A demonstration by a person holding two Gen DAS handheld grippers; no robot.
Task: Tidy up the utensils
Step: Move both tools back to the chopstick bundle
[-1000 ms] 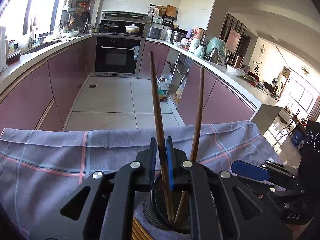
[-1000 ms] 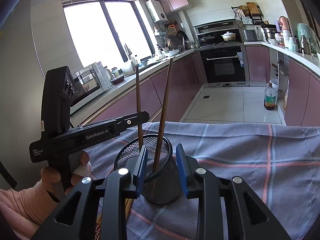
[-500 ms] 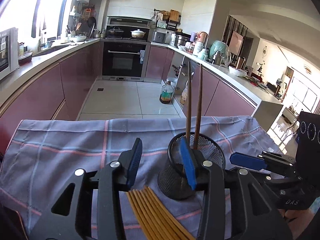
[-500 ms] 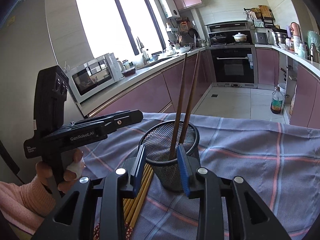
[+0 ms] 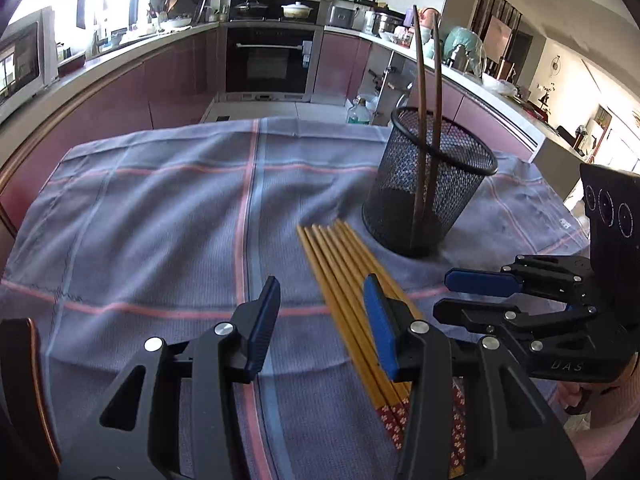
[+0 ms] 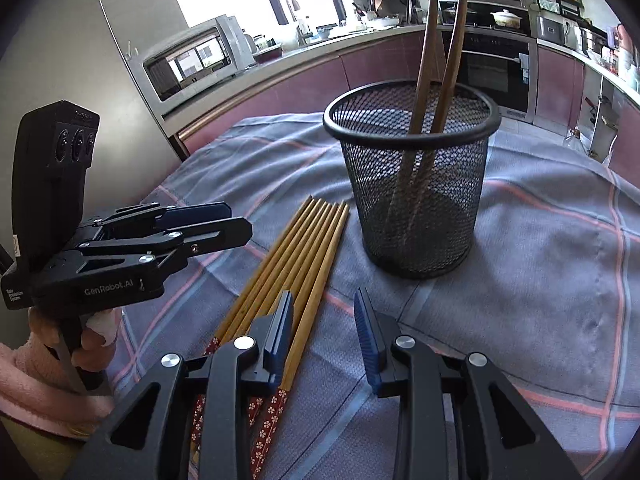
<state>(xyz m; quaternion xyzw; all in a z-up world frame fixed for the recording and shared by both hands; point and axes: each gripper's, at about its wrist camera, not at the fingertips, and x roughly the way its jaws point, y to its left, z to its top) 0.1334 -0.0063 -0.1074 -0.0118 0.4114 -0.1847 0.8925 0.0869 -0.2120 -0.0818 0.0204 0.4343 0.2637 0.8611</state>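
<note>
A black mesh holder [image 5: 428, 188] [image 6: 414, 176] stands on the checked cloth with two dark brown chopsticks [image 5: 426, 92] [image 6: 436, 48] upright in it. Several light bamboo chopsticks [image 5: 348, 284] [image 6: 296, 252] with red flowered ends lie side by side on the cloth in front of the holder. My left gripper [image 5: 320, 312] is open and empty, just above the bundle's left side. My right gripper [image 6: 324, 324] is open and empty, above the bundle's right edge; it also shows in the left wrist view [image 5: 480, 292], jaws close together there.
The grey-blue cloth [image 5: 160, 216] with pink stripes covers the table. The table's far edge drops to the kitchen floor. A microwave [image 6: 192, 60] sits on the counter at the left. An oven [image 5: 272, 60] stands at the far wall.
The left gripper let go of the dark chopstick in the holder, opened and pulled back and down over the bamboo bundle. The right gripper also drew back from the holder.
</note>
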